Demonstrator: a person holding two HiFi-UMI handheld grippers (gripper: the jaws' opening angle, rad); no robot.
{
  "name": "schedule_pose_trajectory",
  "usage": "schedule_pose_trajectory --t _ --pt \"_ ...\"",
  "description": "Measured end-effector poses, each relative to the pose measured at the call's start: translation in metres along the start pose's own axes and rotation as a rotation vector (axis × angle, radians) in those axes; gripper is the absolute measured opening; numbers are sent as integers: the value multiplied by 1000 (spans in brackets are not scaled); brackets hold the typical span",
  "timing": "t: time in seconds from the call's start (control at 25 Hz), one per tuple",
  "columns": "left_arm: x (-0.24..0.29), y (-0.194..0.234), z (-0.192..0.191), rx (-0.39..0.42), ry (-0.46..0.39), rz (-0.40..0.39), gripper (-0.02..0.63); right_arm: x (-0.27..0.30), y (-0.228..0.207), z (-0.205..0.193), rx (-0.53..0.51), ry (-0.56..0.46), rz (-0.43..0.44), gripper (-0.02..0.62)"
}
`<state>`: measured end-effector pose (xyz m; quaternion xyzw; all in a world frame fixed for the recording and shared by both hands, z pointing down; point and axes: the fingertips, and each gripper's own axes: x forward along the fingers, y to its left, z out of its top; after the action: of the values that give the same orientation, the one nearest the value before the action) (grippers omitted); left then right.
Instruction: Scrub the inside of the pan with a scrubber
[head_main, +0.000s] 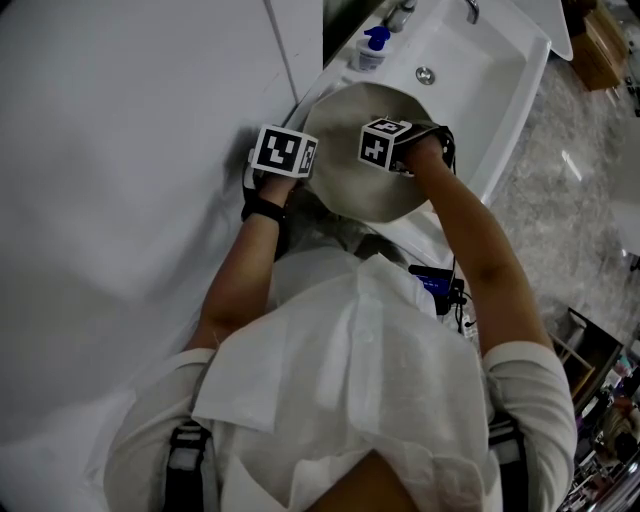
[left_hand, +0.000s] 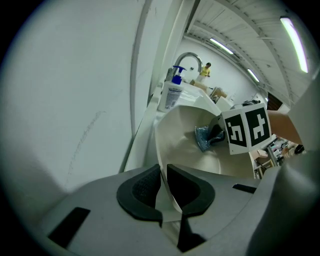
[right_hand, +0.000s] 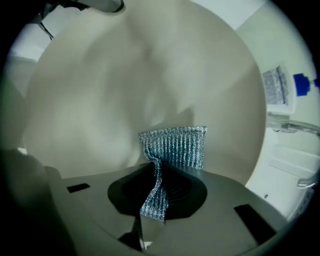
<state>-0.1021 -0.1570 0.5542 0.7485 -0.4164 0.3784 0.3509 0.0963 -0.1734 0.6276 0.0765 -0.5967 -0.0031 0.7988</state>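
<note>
A white sink (head_main: 500, 90) has a round metal drain (head_main: 425, 75) in its basin. A pump bottle (head_main: 371, 50) with a blue top stands on the rim near the curved faucet (left_hand: 189, 53), beside a pale wall (head_main: 120, 150).

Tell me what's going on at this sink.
A person is washing a pale pan, held tilted over the white sink. The left tool is clamped on the pan's rim to steady it. The right tool grips a silvery-blue mesh scrubber, whose free end lies against the pan's inside. A soap bottle with a blue pump stands at the sink's edge.
</note>
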Motion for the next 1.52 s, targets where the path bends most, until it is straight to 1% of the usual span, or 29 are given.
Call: schedule_pose_trajectory --t 0.08,0.12,0.16,0.24,0.32,0.4,0.52,0.56,0.64,0.72,0.8,0.88,0.92,0.96,1.0,1.08,1.12,1.2,1.28,1.36,1.44,1.52 --pt "0 0 0 4 2 1 51 -4 -17 12 -3 -77 -128 43" --pt "1 1 0 5 3 0 51 -4 -23 15 -12 -107 -173 43" --pt "3 1 0 4 3 -1 51 -3 -26 17 -23 -126 -200 43" --pt "5 2 2 1 2 -2 51 -1 -28 17 -33 -128 -214 43" --pt "6 2 3 -2 0 -2 51 1 -24 10 -21 -74 -169 43" --pt "6 3 3 -4 -2 -3 51 4 -11 -6 -4 33 -59 43" --pt "9 4 2 -15 -3 -7 51 -1 29 -33 37 181 178 43" --pt "10 4 2 -18 -4 -8 51 -4 45 -38 42 204 263 43" --pt "10 3 3 -19 -5 -8 51 -11 79 -38 22 202 446 43" --pt "8 2 3 -20 -7 -8 51 -25 113 -28 -5 145 635 43" --pt "7 2 3 -24 -10 -9 49 -40 140 -6 -6 30 795 43" --pt "5 1 3 -25 -11 -7 49 -55 155 24 28 -128 910 43" --pt "4 0 3 -25 -11 -5 49 -62 158 41 58 -221 946 43" --pt "2 0 3 -26 -11 -4 48 -68 157 59 96 -318 964 43" --pt "2 0 3 -27 -11 -3 48 -73 152 77 143 -416 967 43" --pt "1 0 3 -27 -7 -3 48 -80 134 111 273 -592 937 43" --pt "0 0 2 -27 -3 -3 48 -82 121 125 349 -663 911 43" --pt "-1 0 1 -26 2 -5 48 -84 92 145 498 -774 839 43" --pt "-2 0 1 -22 6 -7 48 -83 60 156 629 -845 743 43" --pt "-3 -1 0 -12 14 -5 49 -81 29 157 741 -884 630 43" --pt "-4 -2 -1 0 22 -2 49 -77 -2 150 860 -914 520 43" --pt "-4 -1 -1 9 25 -1 49 -71 -29 138 994 -941 441 43"
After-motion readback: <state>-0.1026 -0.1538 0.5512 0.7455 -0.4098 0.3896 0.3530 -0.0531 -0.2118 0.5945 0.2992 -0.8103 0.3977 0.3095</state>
